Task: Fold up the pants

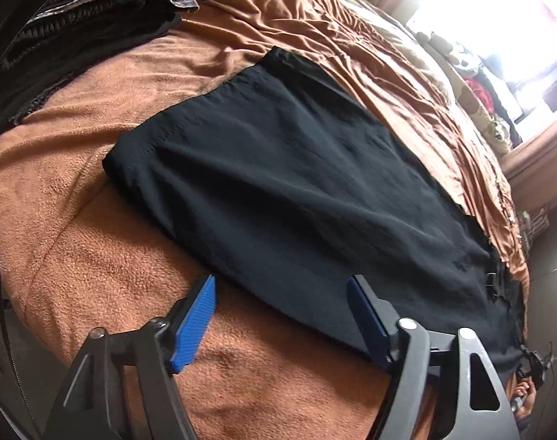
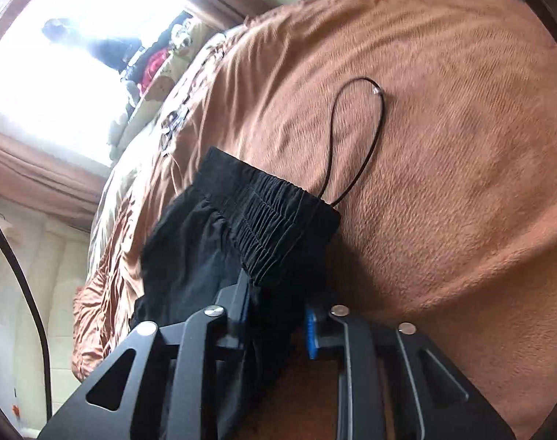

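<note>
Black pants [image 1: 278,168] lie flat on a brown blanket [image 1: 77,220] spread over a bed. My left gripper [image 1: 281,282] is open at the pants' near edge, one blue fingertip [image 1: 196,315] over the blanket and the other [image 1: 364,311] over the black cloth. In the right wrist view the gathered elastic waistband [image 2: 275,216] is lifted and bunched. My right gripper [image 2: 276,311] is shut on the black fabric just below it. A thin black drawstring [image 2: 366,84] loops out of the waistband onto the blanket [image 2: 443,146].
A stack of dark folded clothes [image 1: 95,18] sits on the bed at the far left. A bright window [image 1: 498,18] with cushions and soft toys [image 1: 472,88] lies beyond the bed's far side. The bed's edge [image 1: 516,249] drops off to the right.
</note>
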